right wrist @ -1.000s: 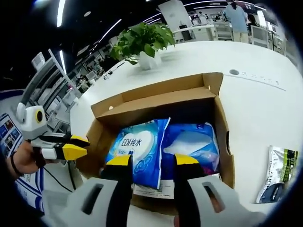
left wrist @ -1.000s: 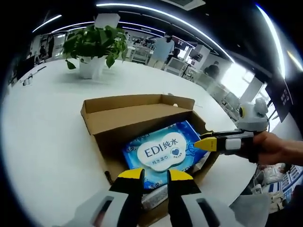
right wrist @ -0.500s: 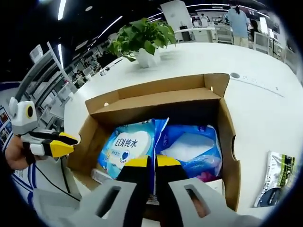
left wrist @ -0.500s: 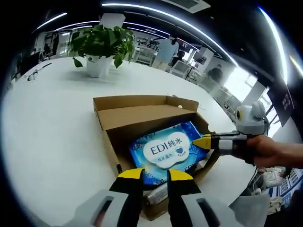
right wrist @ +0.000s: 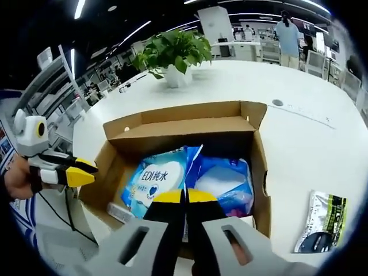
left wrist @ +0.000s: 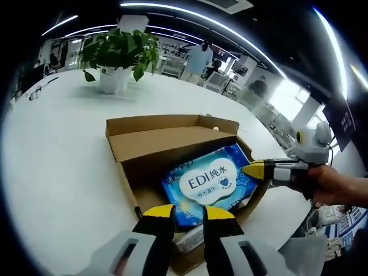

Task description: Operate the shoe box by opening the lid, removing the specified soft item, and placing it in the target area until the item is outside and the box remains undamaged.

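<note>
White counter [left wrist: 52, 172] carries everything; potted plant [left wrist: 118, 54] stands well back, out of the working space. Shoe box [left wrist: 172, 144] sits mid-counter with the lid already folded up behind, so the inside is open to reach from the near side. Inside lie two soft packs side by side: the EDI wipes pack [right wrist: 154, 179], blue with a white label, and a second blue pack [right wrist: 221, 183] to its right. A dark printed packet [right wrist: 319, 221] lies on the counter well apart from the box, to its right. Right hand-held gripper [right wrist: 185, 197] is clenched, its yellow tips meeting on the upstanding edge of the EDI wipes pack, the easiest part to pinch; judged to be the start of the lift-out. Left hand-held gripper [left wrist: 187, 211] hovers at the box's near wall, jaws a little apart and holding nothing, probably ready to steady the cardboard so it neither drags nor tears
</note>
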`<state>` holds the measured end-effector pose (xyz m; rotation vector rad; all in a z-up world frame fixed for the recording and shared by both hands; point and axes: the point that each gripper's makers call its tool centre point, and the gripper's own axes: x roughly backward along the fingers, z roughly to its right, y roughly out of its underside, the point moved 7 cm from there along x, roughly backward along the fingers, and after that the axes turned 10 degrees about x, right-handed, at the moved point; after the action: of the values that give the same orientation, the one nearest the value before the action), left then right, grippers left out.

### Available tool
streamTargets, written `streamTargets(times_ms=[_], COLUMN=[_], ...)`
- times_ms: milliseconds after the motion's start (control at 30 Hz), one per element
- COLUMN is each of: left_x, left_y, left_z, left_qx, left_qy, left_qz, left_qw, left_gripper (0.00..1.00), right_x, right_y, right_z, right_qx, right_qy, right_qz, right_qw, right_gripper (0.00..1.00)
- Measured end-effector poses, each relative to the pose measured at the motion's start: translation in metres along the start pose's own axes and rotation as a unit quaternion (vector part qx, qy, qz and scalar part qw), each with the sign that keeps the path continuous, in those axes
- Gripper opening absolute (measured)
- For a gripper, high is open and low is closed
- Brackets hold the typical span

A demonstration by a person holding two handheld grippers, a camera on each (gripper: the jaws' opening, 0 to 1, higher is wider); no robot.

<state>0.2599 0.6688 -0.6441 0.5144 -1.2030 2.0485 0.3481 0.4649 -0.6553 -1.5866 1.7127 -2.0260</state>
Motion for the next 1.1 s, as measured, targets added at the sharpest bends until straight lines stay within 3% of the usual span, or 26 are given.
streamTargets(times_ms=[533,1100], left_x=[-0.02,-0.057], left_y=[-0.002,0.001], left_z=[0.007,0.009], left_qx=[-0.008,-0.004], left_qy=[0.009,0.017], left_qz=[-0.026,-0.073], left_qw=[0.9996,0.9972], left_gripper=[0.2,0.23], right_x=[0.026,0.029], right_y=[0.001,0.01], right_z=[0.024,0.03], right_qx=[-0.017,-0.05], right_qy=[0.023,0.017], right_qz=[0.017,0.024], right_qw=[0.9995,0.9983], right_gripper=[0.0,0.0])
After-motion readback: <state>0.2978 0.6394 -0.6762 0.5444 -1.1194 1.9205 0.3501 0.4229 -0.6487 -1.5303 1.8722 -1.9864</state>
